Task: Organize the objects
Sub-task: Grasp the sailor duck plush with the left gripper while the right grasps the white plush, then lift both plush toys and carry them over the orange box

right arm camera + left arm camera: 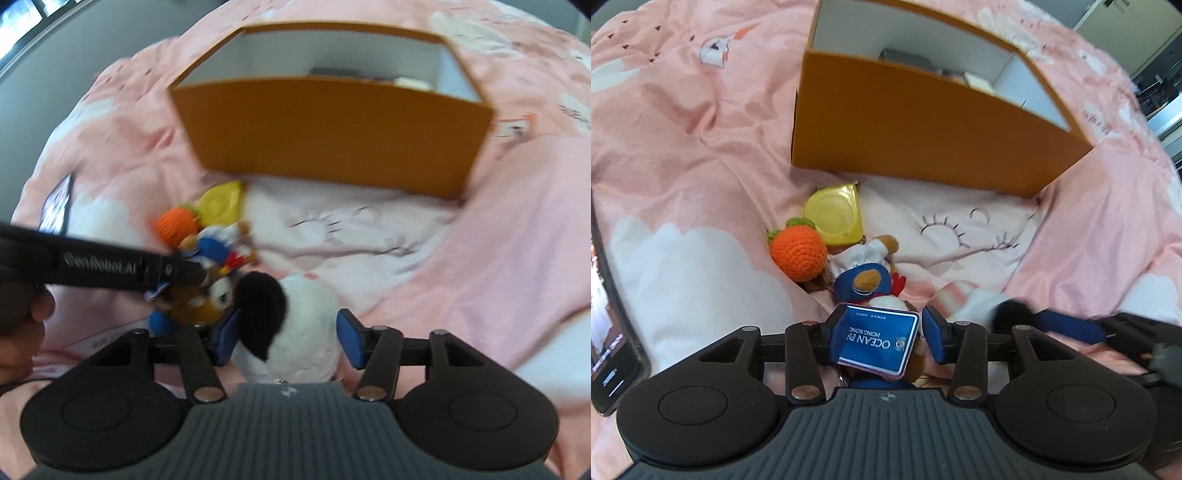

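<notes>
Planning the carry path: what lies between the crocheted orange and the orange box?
A yellow tape measure sits between the crocheted orange and the box, touching the orange; clearest in the left wrist view.

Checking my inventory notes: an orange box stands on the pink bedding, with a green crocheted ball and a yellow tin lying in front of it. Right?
Not quite: the crocheted ball is orange, with only green leaves, as the left wrist view shows. The orange box, pink bedding and yellow tin are right.
</notes>
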Available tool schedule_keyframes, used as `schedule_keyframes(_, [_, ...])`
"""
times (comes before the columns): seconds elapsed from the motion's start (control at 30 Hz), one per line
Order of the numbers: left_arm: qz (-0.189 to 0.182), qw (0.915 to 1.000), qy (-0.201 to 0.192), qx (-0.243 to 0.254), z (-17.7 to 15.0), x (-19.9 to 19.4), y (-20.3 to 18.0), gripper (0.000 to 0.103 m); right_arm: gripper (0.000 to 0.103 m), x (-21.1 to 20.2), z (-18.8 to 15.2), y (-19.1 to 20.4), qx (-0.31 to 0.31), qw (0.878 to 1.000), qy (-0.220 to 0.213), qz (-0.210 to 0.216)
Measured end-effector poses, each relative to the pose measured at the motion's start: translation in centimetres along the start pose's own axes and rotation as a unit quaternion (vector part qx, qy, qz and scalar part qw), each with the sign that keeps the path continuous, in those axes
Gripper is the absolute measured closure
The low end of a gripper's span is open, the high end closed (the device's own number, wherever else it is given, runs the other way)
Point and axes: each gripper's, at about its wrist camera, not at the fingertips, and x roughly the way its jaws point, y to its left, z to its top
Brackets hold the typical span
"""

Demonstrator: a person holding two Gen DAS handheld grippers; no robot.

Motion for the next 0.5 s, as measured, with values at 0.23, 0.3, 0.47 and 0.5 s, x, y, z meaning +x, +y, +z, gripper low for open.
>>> schedule_keyframes(0.23, [-0.001, 0.9987, 0.047, -0.021, 0.7, 2.3, 0.3, 0.048, 0.05, -0.1, 0.2, -2.7, 0.041, 0.999, -0.003, 0.007])
schedule_keyframes(0.3, [-0.001, 0.9981, 0.058, -0.022, 0.9, 2.8, 0.1, 0.047, 0.049, 0.3, 0.3, -3.0, 0.045, 0.999, 0.006, 0.021])
schedule_keyframes(0.47, [0.012, 0.997, 0.076, -0.003, 1.0, 4.1, -0.9, 0.042, 0.04, 2.5, 0.0, -3.3, 0.061, 0.993, 0.049, 0.086])
schedule_keyframes(0.5, [0.012, 0.9968, 0.079, -0.002, 1.0, 4.3, -0.9, 0.042, 0.04, 2.7, -0.1, -3.3, 0.06, 0.993, 0.051, 0.089])
